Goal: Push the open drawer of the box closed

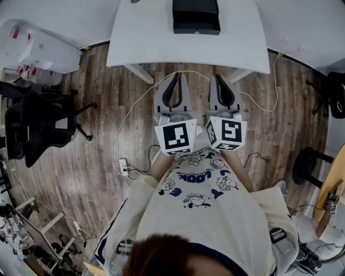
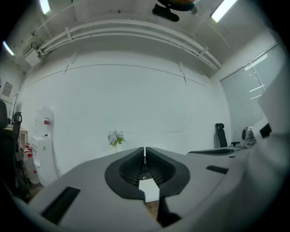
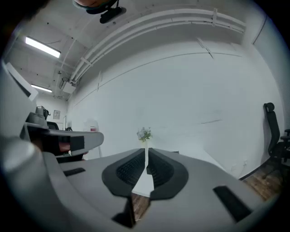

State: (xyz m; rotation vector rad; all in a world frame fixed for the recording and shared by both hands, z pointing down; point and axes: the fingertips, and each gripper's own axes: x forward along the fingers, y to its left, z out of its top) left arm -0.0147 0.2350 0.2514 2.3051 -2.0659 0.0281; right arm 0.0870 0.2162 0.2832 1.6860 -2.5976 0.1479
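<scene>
the black box (image 1: 196, 7) sat on the white counter (image 1: 145, 38) with its drawer (image 1: 197, 27) looking not pushed in yet, and the left gripper (image 1: 176, 76) and right gripper (image 1: 219, 77) hung well apart from it, jaws pressed together on nothing, so the whole push was left to do.
</scene>
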